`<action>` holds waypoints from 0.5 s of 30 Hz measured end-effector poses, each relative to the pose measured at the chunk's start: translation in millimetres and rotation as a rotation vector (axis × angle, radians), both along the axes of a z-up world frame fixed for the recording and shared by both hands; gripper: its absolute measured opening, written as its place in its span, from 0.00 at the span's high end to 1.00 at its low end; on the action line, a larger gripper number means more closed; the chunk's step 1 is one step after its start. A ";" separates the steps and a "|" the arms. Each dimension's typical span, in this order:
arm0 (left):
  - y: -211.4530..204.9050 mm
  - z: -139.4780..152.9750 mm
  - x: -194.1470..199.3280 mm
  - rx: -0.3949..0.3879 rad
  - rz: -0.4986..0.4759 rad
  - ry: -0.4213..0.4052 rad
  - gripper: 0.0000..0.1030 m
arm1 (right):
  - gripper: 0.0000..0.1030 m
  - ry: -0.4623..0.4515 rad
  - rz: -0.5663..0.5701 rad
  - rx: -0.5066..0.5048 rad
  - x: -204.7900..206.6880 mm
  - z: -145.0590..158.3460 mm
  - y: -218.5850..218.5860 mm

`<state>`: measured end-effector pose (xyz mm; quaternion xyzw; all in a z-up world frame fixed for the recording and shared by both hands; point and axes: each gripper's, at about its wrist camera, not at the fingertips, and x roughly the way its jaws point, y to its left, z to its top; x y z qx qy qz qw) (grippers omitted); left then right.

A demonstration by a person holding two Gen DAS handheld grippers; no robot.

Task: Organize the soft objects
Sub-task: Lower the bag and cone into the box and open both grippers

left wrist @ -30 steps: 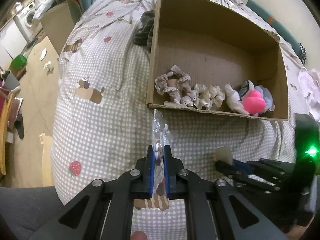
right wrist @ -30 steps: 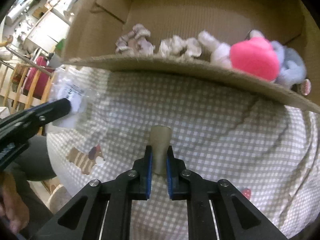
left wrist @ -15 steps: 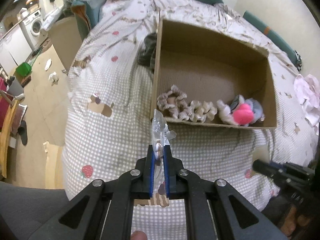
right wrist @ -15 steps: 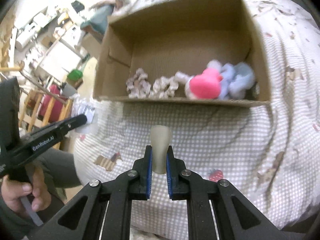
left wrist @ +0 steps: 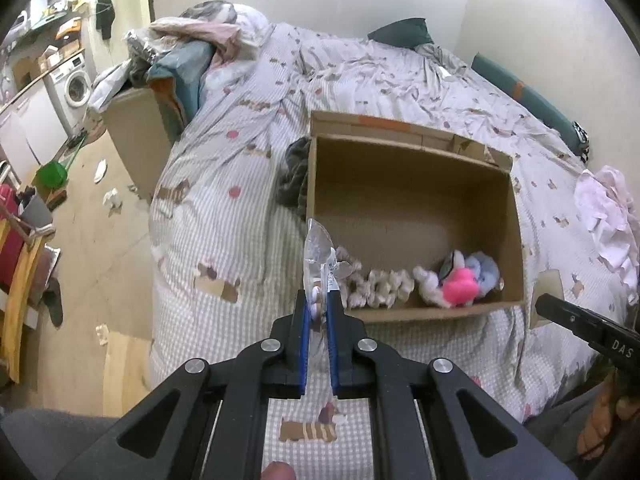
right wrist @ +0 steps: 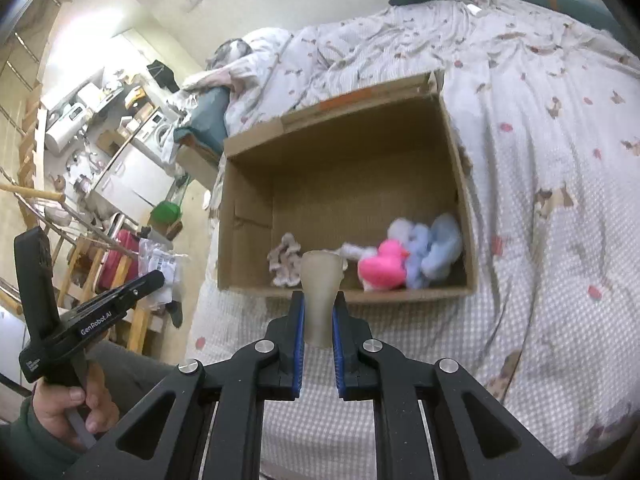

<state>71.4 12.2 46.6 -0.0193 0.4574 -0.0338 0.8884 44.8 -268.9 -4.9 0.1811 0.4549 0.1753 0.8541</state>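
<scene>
Left gripper (left wrist: 318,312): clenched on a clear crinkly plastic packet (left wrist: 318,252), contents hard to make out.
Right gripper (right wrist: 318,320): clamped on a beige foam wedge (right wrist: 320,296).
Open brown cardboard box (left wrist: 516,216): set on the bed; pink plush duck (right wrist: 382,266) and frilly scrunchies (left wrist: 378,284) lined along its near wall.

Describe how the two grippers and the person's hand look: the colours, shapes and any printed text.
Both grippers are black, with angular linkage arms, silver round pivot bolts and blue pads on the inner finger faces: see the left gripper and the right gripper. Seen from the right wrist camera, the left one bears white "GenRobot.AI" lettering. The bare left hand on its handle emerges from a dark green sleeve.
</scene>
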 end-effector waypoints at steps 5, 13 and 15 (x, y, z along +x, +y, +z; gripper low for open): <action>-11.6 4.1 19.4 0.006 -0.034 -0.012 0.93 | 0.87 -0.011 0.010 -0.012 17.7 2.3 1.8; -32.6 -11.6 56.8 0.021 -0.081 0.013 0.93 | 0.87 -0.019 0.002 -0.018 50.4 -1.7 2.1; -41.1 -23.2 64.3 0.029 -0.107 0.032 0.93 | 0.87 -0.012 -0.003 -0.002 56.8 -9.4 0.2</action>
